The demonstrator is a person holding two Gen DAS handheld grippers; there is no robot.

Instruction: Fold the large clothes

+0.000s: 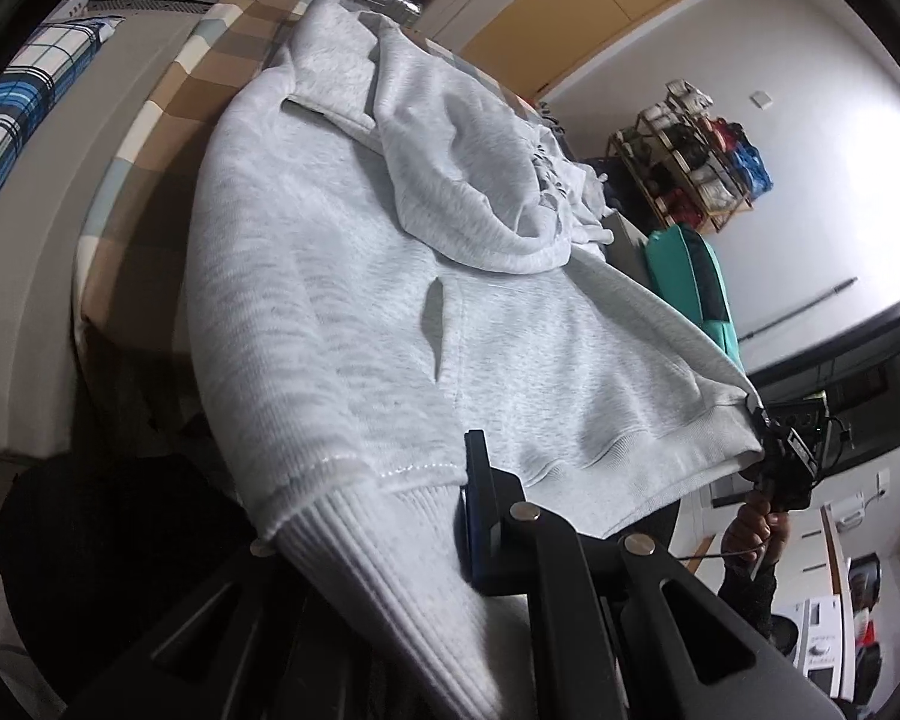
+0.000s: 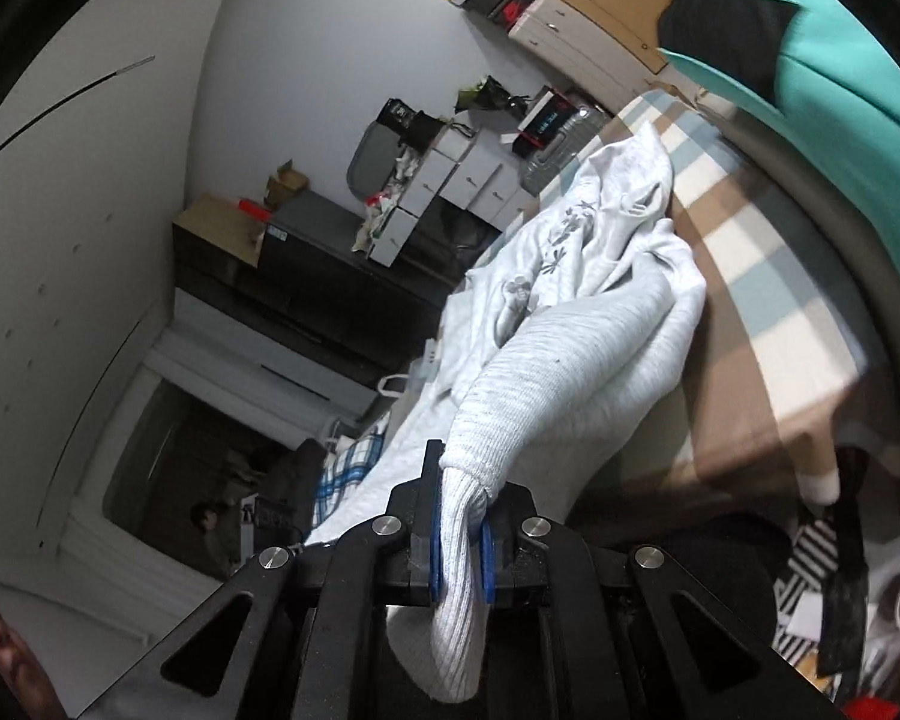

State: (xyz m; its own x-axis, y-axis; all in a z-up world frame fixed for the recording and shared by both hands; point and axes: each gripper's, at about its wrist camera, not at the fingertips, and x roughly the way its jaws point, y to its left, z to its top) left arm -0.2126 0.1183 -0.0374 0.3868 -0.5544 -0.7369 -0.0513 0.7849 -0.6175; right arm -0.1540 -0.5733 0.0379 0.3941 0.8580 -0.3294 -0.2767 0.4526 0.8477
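Here, a light grey sweatshirt (image 1: 330, 276) lies spread across a checked bedcover (image 1: 168, 114) in brown, cream and pale blue, with its upper part bunched into a heap (image 1: 468, 180) toward the far end. The left gripper (image 1: 444, 516) is clamped on the ribbed hem at the near left corner; the ribbing (image 1: 378, 564) hangs out over the jaw, and a blue pad (image 1: 477, 516) shows against the cloth. Jaws are together on the fabric. The right gripper (image 2: 461, 546) is closed on the ribbed band as well, the knit squeezed between its two blue pads (image 2: 487, 564) and drooping below them. In the left wrist view the right gripper (image 1: 768, 426) shows at the far right corner of the hem, with the person's hand (image 1: 750, 531) gripping its handle below. The hem runs between the two grippers and sags a little in the middle. From the right wrist view the sweatshirt (image 2: 570, 324) stretches away over the bed, a grey printed pattern (image 2: 546, 252) showing on the crumpled part. A teal and black garment (image 2: 810, 60) hangs at the top right. A shelf rack (image 1: 690, 156) stands by the white wall, cluttered drawers (image 2: 462, 180) farther back.
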